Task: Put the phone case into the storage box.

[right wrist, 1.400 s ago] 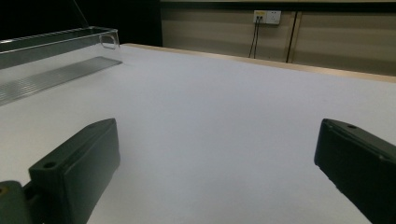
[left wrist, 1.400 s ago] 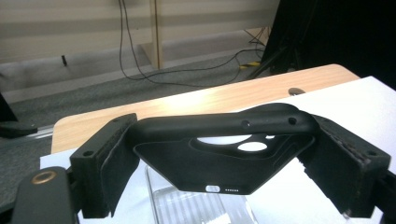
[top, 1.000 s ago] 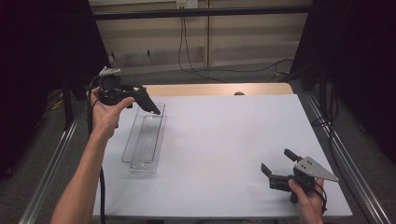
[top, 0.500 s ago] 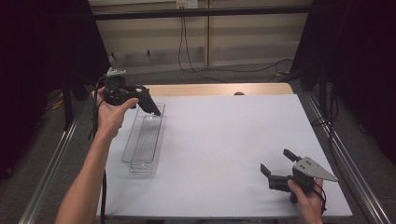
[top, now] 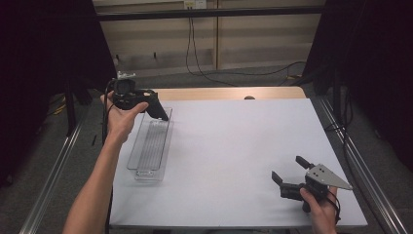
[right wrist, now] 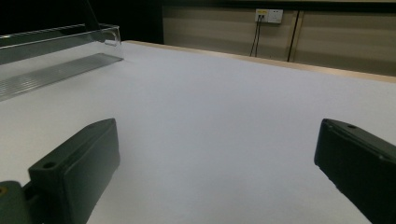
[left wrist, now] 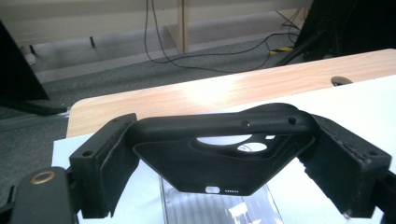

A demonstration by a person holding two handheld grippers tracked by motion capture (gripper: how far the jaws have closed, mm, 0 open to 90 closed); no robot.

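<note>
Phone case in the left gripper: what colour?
Black phone case, clearest in the left gripper view.

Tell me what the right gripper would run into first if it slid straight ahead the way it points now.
Probably nothing soon: the right gripper, jaws open, faces bare white table. The clear tray lies off to the side of that line in the right gripper view, so it would likely pass it, though depth is hard to judge.

**Right gripper view: jaws apart over bare white table**

Right gripper (right wrist: pixel 215 172) low over the white table (right wrist: pixel 224 102), its two black jaws spread wide with nothing between them. Clear plastic tray (right wrist: pixel 56 60) at far upper left, well apart from the jaws, ribbed floor visible. Wooden table edge (right wrist: pixel 327 70) runs behind the white surface. Wall socket (right wrist: pixel 269 15) with cables hanging at the back.
</note>
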